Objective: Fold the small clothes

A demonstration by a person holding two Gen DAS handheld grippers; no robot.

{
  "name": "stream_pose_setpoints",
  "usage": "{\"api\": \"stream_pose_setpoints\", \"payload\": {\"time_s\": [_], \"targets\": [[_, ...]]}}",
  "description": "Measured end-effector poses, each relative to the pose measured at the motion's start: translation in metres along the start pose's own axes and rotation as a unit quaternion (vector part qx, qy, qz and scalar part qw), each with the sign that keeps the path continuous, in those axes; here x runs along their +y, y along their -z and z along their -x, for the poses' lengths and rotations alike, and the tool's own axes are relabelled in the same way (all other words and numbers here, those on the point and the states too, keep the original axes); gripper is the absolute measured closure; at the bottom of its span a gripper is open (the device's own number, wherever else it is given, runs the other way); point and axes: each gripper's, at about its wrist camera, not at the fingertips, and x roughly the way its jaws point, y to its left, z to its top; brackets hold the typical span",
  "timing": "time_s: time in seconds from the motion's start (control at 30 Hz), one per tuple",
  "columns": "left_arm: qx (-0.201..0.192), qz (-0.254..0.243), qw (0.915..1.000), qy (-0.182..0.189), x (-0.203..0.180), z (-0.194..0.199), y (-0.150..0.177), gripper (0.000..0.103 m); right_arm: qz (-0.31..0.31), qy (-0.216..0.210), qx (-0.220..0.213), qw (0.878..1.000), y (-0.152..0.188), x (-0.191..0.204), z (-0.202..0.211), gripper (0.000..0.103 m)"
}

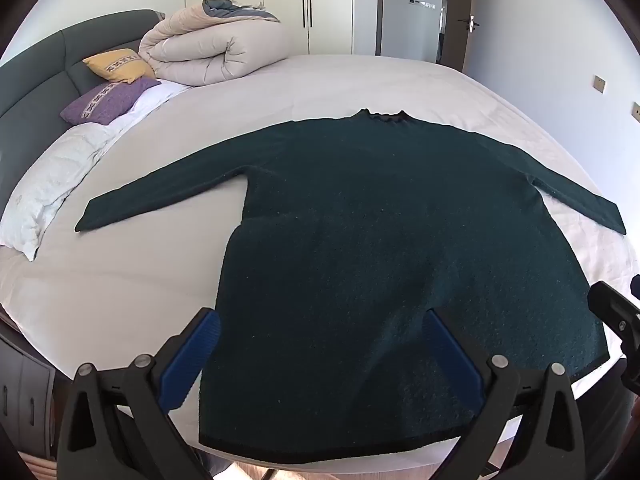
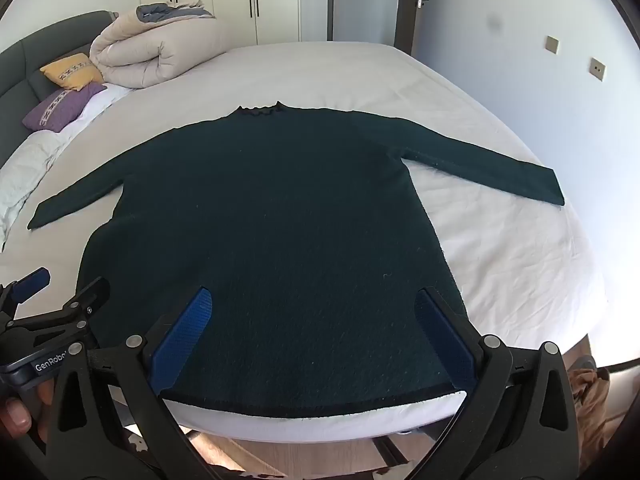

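Observation:
A dark green knitted sweater (image 1: 360,240) (image 2: 272,216) lies flat on the bed, collar at the far side, both sleeves spread out sideways, hem along the near edge of the mattress. My left gripper (image 1: 322,320) hovers open over the hem's left part, its blue pads (image 1: 192,360) wide apart with nothing between them. My right gripper (image 2: 314,298) hovers open over the hem's right part, also with nothing held. In the right wrist view the left gripper (image 2: 60,286) shows at the far left, with a hand on its handle.
The white-sheeted bed (image 1: 120,280) (image 2: 520,264) has a rolled beige duvet (image 1: 212,52), a yellow cushion (image 1: 116,65), a purple cushion (image 1: 108,100) and a white pillow (image 1: 52,184) near the dark headboard (image 1: 36,92). Wardrobes and a door stand behind. Wooden floor lies below the bed's near edge.

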Motion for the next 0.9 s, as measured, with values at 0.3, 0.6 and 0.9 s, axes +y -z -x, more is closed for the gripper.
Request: {"api": "stream_pose_setpoints", "payload": {"time_s": [0.3, 0.6, 0.9], "targets": [[0.000, 0.004, 1.0000, 0.005, 0.007, 0.000, 0.001, 0.000, 0.000, -0.003, 0.004, 1.000, 0.004, 0.003, -0.003, 0.000], [0.004, 0.005, 1.0000, 0.003, 0.006, -0.002, 0.006, 0.000, 0.002, 0.000, 0.007, 1.000, 0.004, 0.004, -0.003, 0.000], [0.006, 0.005, 1.0000, 0.005, 0.004, -0.004, 0.008, 0.000, 0.004, 0.000, 0.008, 1.000, 0.005, 0.004, -0.004, 0.000]]}}
